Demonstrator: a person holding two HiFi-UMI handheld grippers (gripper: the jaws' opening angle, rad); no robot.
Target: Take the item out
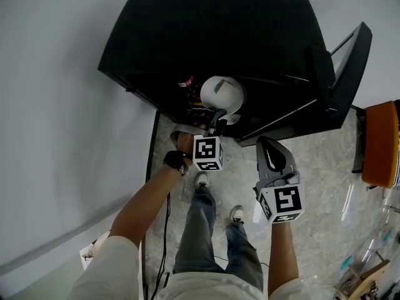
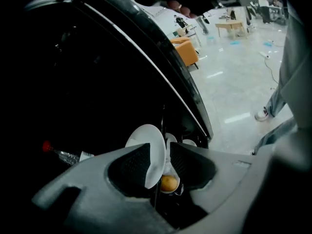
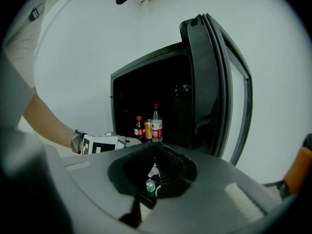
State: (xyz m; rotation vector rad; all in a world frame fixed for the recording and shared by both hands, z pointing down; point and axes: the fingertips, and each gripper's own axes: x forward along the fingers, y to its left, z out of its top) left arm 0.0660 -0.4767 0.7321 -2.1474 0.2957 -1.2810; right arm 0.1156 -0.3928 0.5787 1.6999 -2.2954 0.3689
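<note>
A white plate (image 1: 222,92) stands on edge inside the open black cabinet (image 1: 212,36). My left gripper (image 1: 217,119) reaches into the cabinet with its jaws open on either side of the plate's (image 2: 148,152) rim. The plate lies against the left pad (image 2: 131,165), and a narrow gap separates it from the right pad. My right gripper (image 1: 267,145) hangs outside the cabinet, below the door, shut with nothing in it; its jaws (image 3: 155,149) meet at the tips.
The cabinet door (image 3: 214,82) stands open at the right. Inside are a red-capped bottle (image 3: 139,127), a can (image 3: 148,129), a water bottle (image 3: 156,122) and a small cup holding something yellow (image 2: 168,183). An orange chair (image 1: 382,144) stands at the far right.
</note>
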